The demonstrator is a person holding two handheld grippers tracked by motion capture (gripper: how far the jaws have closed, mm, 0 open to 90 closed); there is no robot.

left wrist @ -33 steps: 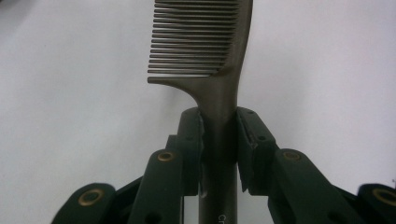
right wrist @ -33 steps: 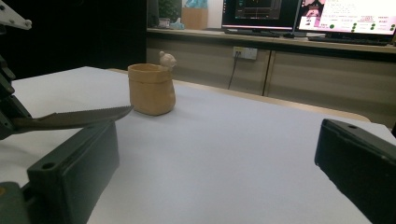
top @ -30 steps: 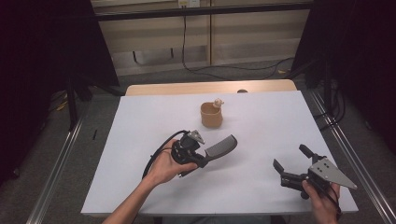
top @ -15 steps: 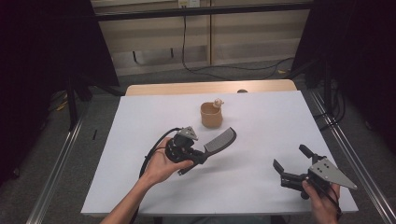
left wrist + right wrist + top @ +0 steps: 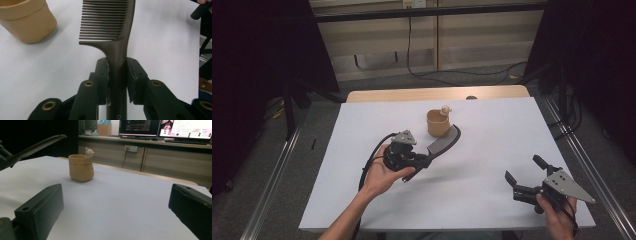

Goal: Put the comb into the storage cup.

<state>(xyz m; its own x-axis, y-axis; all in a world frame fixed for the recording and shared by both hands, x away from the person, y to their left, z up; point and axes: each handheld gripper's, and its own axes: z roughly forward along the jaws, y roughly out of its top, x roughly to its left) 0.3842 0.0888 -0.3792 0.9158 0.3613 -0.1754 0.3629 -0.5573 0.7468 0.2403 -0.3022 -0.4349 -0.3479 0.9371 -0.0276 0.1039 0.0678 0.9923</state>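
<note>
Comb (image 5: 443,143) clamped in left claw (image 5: 424,161)

Dark brown comb (image 5: 117,37) — tan pot (image 5: 438,123) — white table (image 5: 492,150).

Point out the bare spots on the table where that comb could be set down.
The white table is bare left of the tan pot, and again between the left gripper holding the comb and the open right gripper. The far right corner behind the right gripper is also free. It is crowded around the pot, where the comb's tip hovers close.
</note>
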